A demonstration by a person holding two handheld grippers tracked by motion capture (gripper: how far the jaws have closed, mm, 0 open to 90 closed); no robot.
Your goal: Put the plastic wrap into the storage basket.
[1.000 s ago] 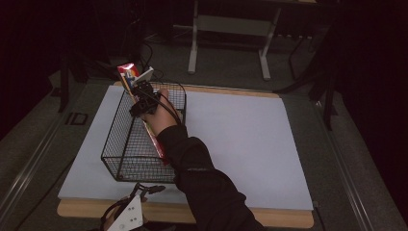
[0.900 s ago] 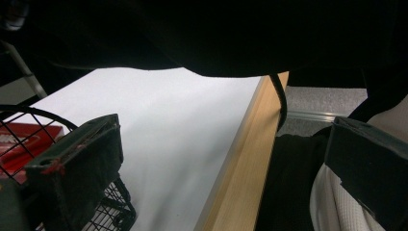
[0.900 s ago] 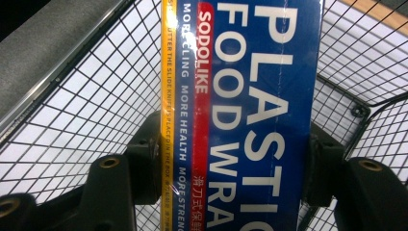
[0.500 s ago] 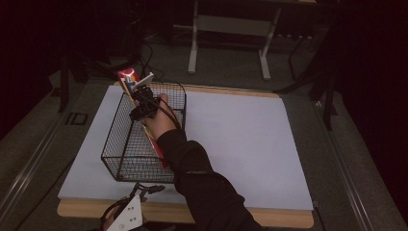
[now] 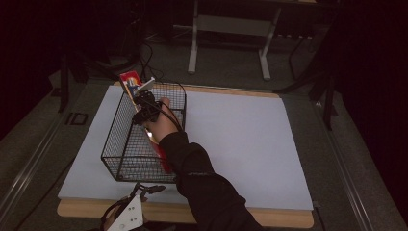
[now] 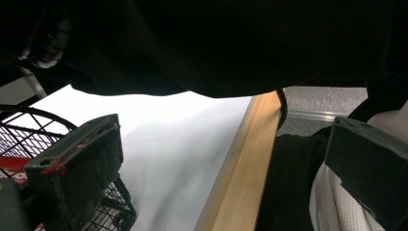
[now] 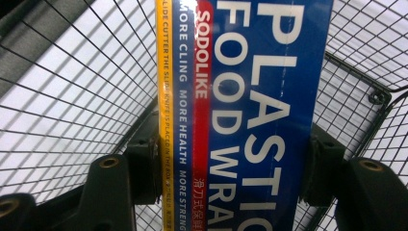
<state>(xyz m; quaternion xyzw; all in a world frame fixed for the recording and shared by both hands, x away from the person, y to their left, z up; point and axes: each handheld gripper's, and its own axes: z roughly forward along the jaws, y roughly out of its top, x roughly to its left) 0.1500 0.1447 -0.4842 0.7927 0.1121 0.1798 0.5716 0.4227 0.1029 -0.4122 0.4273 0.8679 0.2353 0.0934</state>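
Note:
A long box of plastic food wrap (image 5: pixel 130 81), blue, red and yellow, stands tilted over the far end of a black wire basket (image 5: pixel 111 144). Its upper end sticks out past the rim. My right gripper (image 5: pixel 142 97) is shut on the box, with the hand reaching across the basket. In the right gripper view both black jaws of the right gripper (image 7: pixel 238 166) press the sides of the box (image 7: pixel 269 96), with basket mesh (image 7: pixel 72 72) behind. My left gripper (image 5: pixel 127 219) rests at the table's near edge. Its jaws stand wide apart around nothing, the left gripper (image 6: pixel 223 168) beside the basket (image 6: pixel 14 130).
The basket sits on the left part of a white mat (image 5: pixel 240 139) that covers a wooden table with a bare front edge (image 5: pixel 216 215). A dark sleeve (image 5: pixel 202 183) crosses the near table edge. A metal stand (image 5: pixel 231 24) is on the floor behind the table.
The right gripper and the box have sunk slightly toward the basket, the box's upper end coming a little nearer. The left gripper has not moved.

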